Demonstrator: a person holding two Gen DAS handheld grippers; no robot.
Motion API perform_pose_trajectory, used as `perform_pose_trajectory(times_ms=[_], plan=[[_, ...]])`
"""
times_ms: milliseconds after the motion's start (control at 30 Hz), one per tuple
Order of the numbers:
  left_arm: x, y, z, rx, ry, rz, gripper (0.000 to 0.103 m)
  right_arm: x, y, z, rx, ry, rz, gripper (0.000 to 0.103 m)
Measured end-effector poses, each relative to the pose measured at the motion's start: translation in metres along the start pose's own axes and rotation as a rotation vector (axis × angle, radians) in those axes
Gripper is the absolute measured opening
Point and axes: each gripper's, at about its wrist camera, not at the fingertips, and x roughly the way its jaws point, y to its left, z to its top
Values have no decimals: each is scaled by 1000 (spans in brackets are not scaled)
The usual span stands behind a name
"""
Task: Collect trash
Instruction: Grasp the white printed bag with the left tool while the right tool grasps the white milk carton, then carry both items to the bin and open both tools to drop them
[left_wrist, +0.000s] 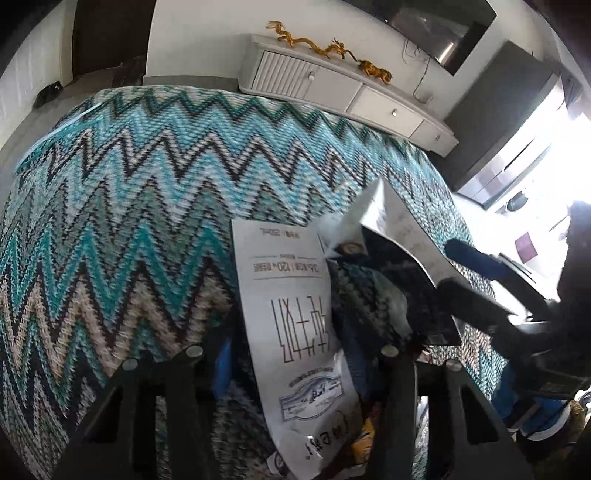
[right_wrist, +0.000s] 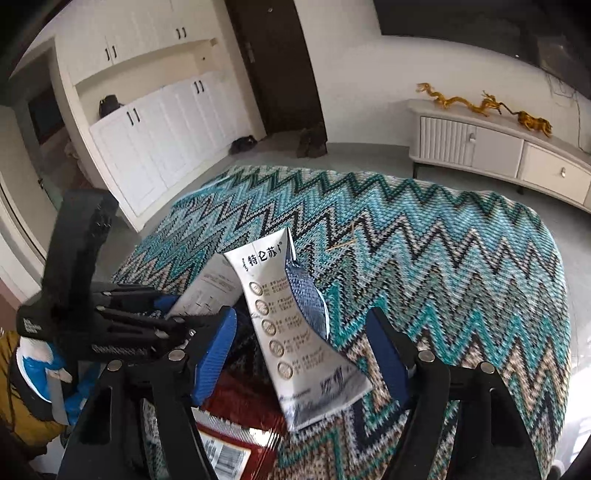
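A flattened white milk carton with black print stands in front of my left gripper, whose jaws stand apart around it; whether they press it I cannot tell. In the right wrist view the same carton lies between the blue pads of my open right gripper, not touched by them. Under it lie a red wrapper and a white sheet. The left gripper's black body shows at the left. The right gripper's fingers show at the right of the left view.
Everything rests on a teal zigzag rug. A white low cabinet with golden dragon figures stands along the far wall. White cupboards and a dark door are at the back left. A blue and white shoe is at lower left.
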Motion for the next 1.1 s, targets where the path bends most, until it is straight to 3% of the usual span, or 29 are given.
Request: perform_pose_trajectory(times_ms=[133, 200, 367, 567, 867, 1100], plan=[[-5, 11, -1, -10, -16, -21, 48, 14, 7, -3, -30, 37, -18, 60], [-7, 16, -3, -11, -20, -33, 48, 19, 7, -3, -40, 52, -29, 44], [-17, 22, -11, 4, -29, -35, 47, 9, -2, -6, -20, 23, -23, 44], [-38, 44, -27, -70, -84, -43, 45, -22, -29, -19, 68, -32, -52, 43], [-98, 79, -51, -178, -187, -70, 44, -90, -54, -62, 186, -123, -69, 43], [-149, 77, -74, -183, -253, -44, 43, -137, -51, -103, 232, -165, -78, 43]])
